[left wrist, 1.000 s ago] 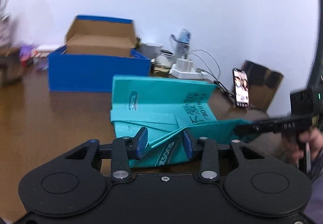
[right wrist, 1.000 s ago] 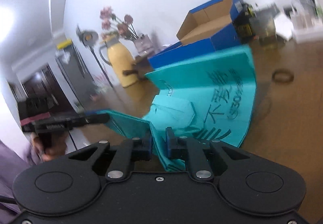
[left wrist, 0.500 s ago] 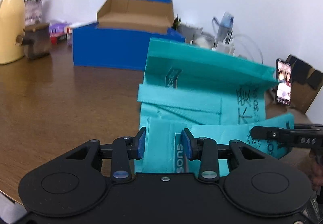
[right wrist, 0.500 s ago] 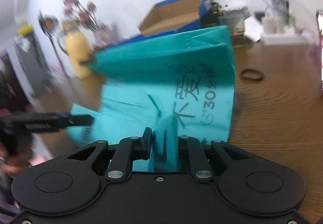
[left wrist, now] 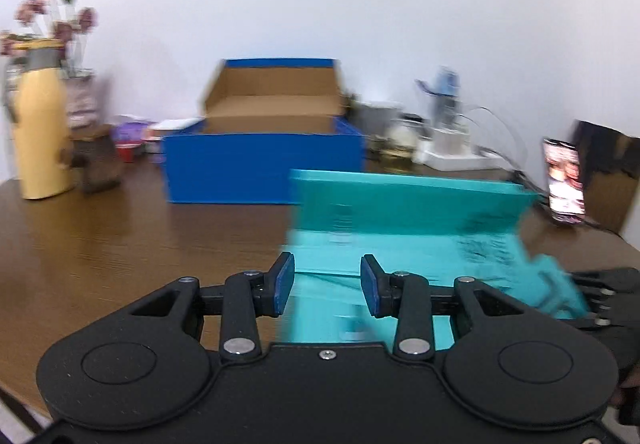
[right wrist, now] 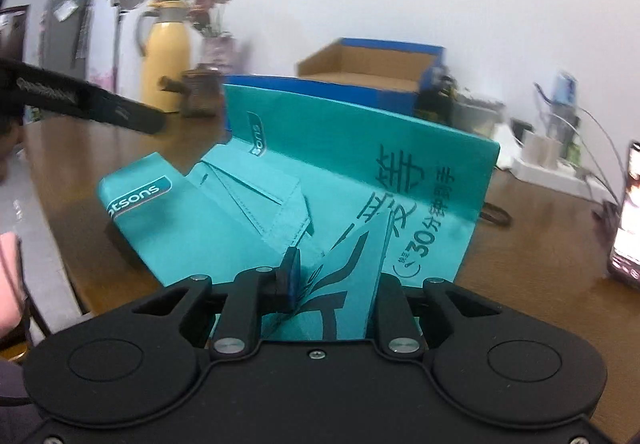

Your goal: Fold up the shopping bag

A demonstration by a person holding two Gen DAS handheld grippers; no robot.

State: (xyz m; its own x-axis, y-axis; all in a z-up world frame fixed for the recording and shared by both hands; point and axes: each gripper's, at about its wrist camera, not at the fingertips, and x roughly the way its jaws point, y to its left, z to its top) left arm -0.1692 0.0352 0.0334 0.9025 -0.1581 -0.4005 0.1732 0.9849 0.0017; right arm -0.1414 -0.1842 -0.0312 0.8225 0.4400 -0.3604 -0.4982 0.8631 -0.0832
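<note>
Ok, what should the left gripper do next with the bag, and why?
Probably close the left gripper on the near-left flap of the bag and fold it inward: its jaws stand open, holding nothing, while that flap lies loose on the table and the far panel stands upright.

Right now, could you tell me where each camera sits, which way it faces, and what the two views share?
Left wrist: on the left gripper, jaws apart, looking over the teal shopping bag toward the blue box; the right gripper shows at the right edge.
Right wrist: on the right gripper, low behind the bag, a fold between its jaws; the left gripper enters at left.
Shared: bag, box, yellow jug, phone, wooden table.
</note>
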